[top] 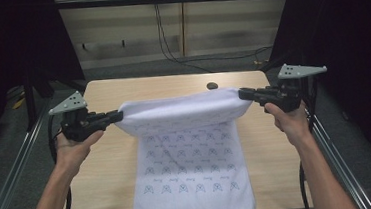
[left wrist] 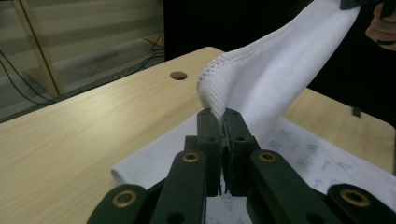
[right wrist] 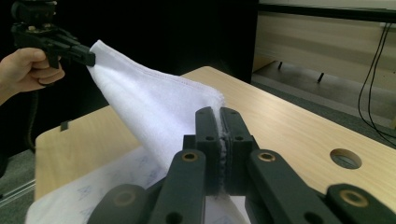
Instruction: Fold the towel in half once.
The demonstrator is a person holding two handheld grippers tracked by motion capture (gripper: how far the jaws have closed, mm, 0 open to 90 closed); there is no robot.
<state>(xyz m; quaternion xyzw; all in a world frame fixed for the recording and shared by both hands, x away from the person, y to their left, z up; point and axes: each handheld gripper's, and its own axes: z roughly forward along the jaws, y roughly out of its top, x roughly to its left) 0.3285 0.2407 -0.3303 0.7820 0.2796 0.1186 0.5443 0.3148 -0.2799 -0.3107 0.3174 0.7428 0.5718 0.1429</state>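
Two corners of a white towel [top: 190, 154] are being held up over the wooden desk [top: 107, 156], one in each tool, while the near part is lying flat with its faint printed pattern facing up and its near edge reaching the near edge of the desk. The lifted far part is hanging between the tools as a band, folding over toward the near side, so the step in hand looks like a fold of the far half onto the near half. The left tool [top: 116, 116] is pinching the left corner with its jaws closed tight on the stitched hem, as the left gripper view is showing. The right tool [top: 245, 94] is clamping the right corner the same way, jaws pressed together on the cloth. Next, I judge, both tools are needing to travel toward the near edge together, level, keeping the band taut so the corners land squarely. A small round hole [top: 212, 86] is sitting in the desk beyond the towel.
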